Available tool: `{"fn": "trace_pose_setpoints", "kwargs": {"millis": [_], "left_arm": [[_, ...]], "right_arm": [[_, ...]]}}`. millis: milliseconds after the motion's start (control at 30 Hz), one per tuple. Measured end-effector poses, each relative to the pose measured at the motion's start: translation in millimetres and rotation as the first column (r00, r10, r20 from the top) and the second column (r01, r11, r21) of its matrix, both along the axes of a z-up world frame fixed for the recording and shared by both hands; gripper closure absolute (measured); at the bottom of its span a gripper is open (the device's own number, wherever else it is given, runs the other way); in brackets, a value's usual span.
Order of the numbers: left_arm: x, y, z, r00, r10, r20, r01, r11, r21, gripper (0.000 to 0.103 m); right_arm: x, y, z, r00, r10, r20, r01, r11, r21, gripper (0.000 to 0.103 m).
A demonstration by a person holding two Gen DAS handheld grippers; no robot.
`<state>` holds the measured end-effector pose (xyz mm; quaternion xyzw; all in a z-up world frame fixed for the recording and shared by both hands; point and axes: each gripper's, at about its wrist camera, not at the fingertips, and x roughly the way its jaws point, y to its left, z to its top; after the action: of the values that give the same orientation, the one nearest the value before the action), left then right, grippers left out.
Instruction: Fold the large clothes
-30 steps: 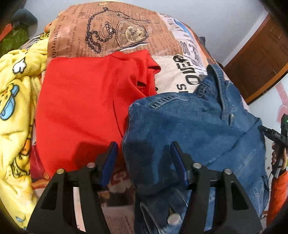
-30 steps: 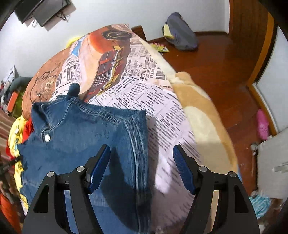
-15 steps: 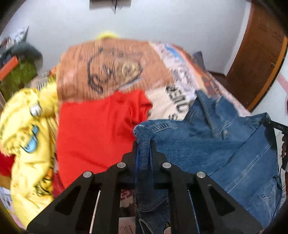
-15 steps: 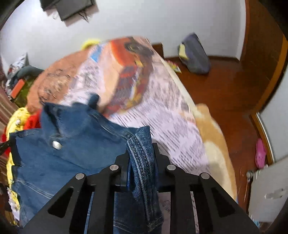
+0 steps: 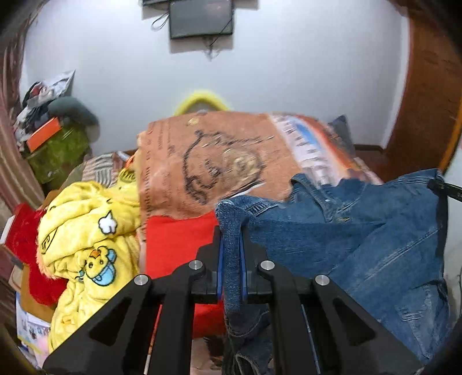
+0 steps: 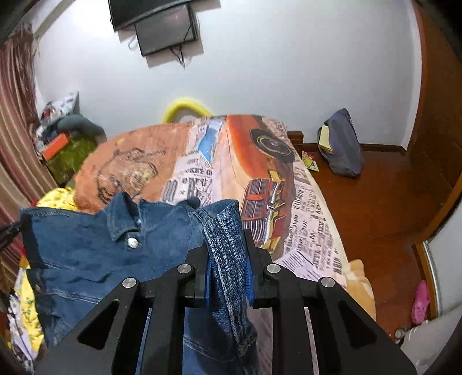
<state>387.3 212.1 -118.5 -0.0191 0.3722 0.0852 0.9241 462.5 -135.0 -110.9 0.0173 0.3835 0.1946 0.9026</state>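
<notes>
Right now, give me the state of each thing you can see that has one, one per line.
Denim jacket: lifted, hanging between both claws.
Left claw: shut on the jacket's edge.
Right claw: shut on the jacket's edge.
Red garment: lying flat on the bed.
Yellow blanket: crumpled.
Wall screen: dark.

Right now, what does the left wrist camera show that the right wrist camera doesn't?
Only the left wrist view shows the folded red garment and a red plush item at the bed's edge. Only the right wrist view shows the wooden floor, the dark backpack and a pink shoe. Both show the denim jacket, each gripper, left gripper and right gripper, shut on a bunched part of it, plus the printed bedspread.
</notes>
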Motion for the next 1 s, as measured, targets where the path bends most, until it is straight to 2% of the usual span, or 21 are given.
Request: {"fn": "trace_pose_setpoints", "kwargs": {"millis": [200, 300, 400, 600, 733, 833, 900, 1000], "left_arm": [[32.3, 35.2, -58.4, 0.989, 0.061, -0.137, -0.067, 0.997, -0.037, 0.094], [37.7, 42.5, -80.2, 0.983, 0.066, -0.172, -0.08, 0.994, -0.07, 0.093], [42.6, 43.0, -97.6, 0.978, 0.068, -0.198, -0.082, 0.995, -0.063, 0.092], [52.9, 47.6, -125.4, 0.96, 0.093, -0.266, -0.119, 0.989, -0.084, 0.09], [46.9, 42.3, -126.6, 0.955, 0.098, -0.28, -0.116, 0.992, -0.048, 0.09], [36.2, 38.4, -116.6, 0.954, 0.095, -0.285, -0.108, 0.994, -0.032, 0.089], [26.4, 36.8, -105.4, 0.954, 0.091, -0.285, -0.106, 0.994, -0.039, 0.084], [8.9, 30.4, -87.4, 0.959, 0.067, -0.274, -0.086, 0.995, -0.059, 0.076]], "right_arm": [[41.7, 6.1, -47.6, 0.993, -0.059, -0.105, 0.054, 0.997, -0.053, 0.087], [52.0, 0.6, -69.0, 0.986, -0.072, -0.149, 0.062, 0.996, -0.072, 0.087], [57.1, 0.3, -86.3, 0.981, -0.069, -0.179, 0.052, 0.994, -0.098, 0.087], [61.0, 5.7, -106.0, 0.976, -0.067, -0.207, 0.036, 0.988, -0.149, 0.085], [49.8, 11.7, -101.3, 0.982, -0.056, -0.181, 0.018, 0.978, -0.207, 0.082], [33.2, 11.4, -88.5, 0.982, -0.046, -0.182, 0.003, 0.973, -0.232, 0.072], [23.6, 10.0, -80.4, 0.983, -0.033, -0.182, -0.009, 0.975, -0.224, 0.061], [-2.9, 4.4, -57.0, 0.987, -0.013, -0.158, -0.016, 0.984, -0.178, 0.055]]}}
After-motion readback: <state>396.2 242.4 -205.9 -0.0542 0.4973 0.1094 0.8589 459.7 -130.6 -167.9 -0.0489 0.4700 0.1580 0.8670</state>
